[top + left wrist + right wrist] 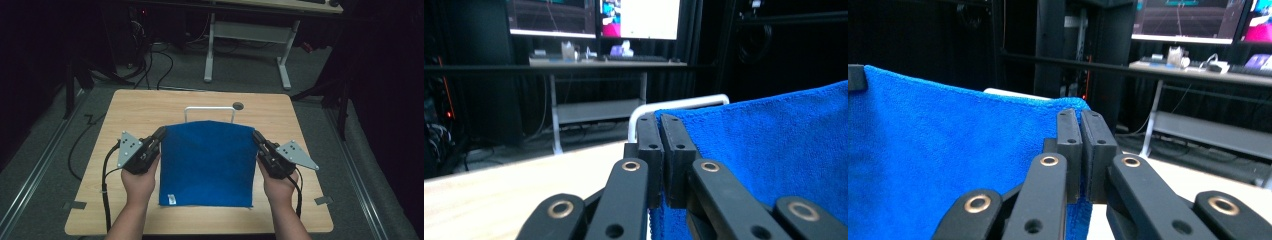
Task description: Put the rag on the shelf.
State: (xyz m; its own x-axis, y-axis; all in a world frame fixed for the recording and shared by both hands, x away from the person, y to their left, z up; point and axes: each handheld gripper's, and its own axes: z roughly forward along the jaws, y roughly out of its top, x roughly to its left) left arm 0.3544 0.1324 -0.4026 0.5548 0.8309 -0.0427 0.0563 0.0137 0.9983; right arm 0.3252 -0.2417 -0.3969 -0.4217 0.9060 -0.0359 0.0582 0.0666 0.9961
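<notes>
Towel (207, 165) | far corners clamped by left hand-held gripper (161, 134), right hand-held gripper (257, 135) | long axis toward person

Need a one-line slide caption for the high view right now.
Left gripper and right gripper each pinch a top corner of the blue towel, stretched before the white rack.

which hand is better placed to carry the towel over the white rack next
Neither alone, judging by the grip: the left claw and right claw each pinch a top corner of the blue towel, level, just short of the white rack.
</notes>
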